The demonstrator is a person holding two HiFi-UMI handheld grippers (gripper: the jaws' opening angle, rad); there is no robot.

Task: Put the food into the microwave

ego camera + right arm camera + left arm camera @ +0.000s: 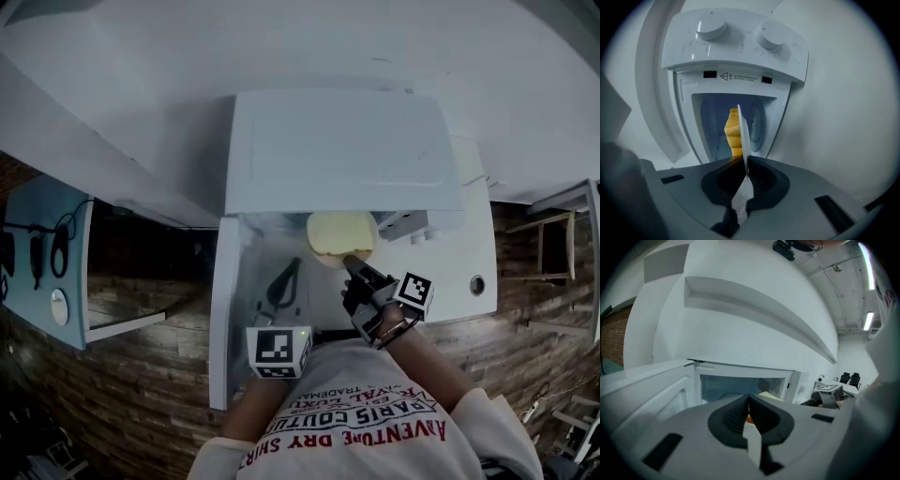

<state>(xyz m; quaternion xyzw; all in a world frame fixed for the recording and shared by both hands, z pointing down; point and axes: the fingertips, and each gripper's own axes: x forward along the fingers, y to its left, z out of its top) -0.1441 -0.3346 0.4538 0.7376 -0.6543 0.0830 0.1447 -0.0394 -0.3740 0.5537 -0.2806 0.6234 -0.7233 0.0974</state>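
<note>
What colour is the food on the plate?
Yellow food, seen best in the right gripper view.

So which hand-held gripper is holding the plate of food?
The right hand-held gripper: its jaws pinch the plate by its rim, while the left hand-held gripper is shut, clear of it.

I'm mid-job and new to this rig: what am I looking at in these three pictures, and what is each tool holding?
No robot here: a person holds a two-jaw tool in each hand. The head view looks down from their head at a white microwave, its door open. The other two views ride on the tools. The right tool is clamped on the rim of a plate of yellow food at the microwave's mouth. The left tool is shut, with nothing between its jaws.
</note>
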